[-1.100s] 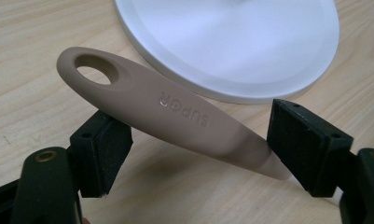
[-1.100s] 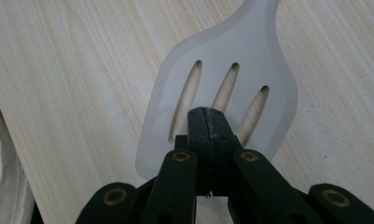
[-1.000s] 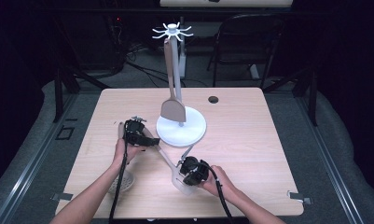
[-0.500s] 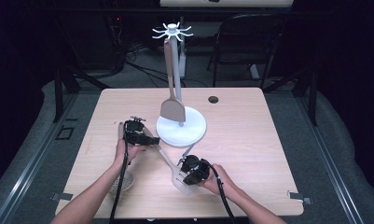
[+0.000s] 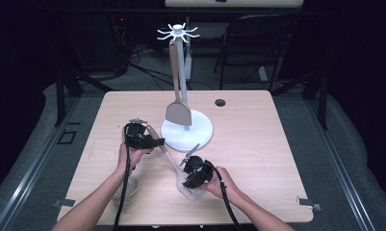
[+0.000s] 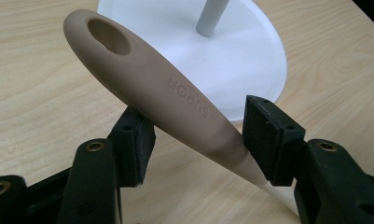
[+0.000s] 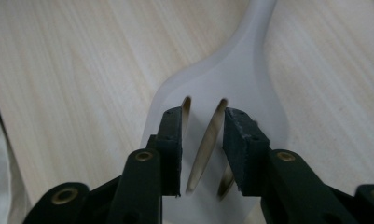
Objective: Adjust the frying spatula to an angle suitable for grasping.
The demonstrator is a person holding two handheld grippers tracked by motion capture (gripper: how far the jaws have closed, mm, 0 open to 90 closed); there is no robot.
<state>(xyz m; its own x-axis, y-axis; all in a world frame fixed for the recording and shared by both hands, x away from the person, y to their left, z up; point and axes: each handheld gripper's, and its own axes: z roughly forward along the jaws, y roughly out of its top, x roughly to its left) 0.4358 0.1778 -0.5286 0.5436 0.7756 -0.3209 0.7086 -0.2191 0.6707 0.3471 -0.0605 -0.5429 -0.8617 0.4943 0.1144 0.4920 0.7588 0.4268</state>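
A: Beige handle, white slotted blade: the spatula (image 5: 167, 158) lies on the table (image 5: 258, 144), just in front of the stand (image 5: 186, 130).

B: And the left gripper (image 6: 198, 135)?

A: Its jaws have just been closing around the handle; the right-hand pad touches it, the other I can't tell.

B: The right gripper (image 7: 202, 151)?

A: Jaws just opening, parted over the blade, gripping nothing. A second spatula (image 5: 177, 96) hangs on the stand.
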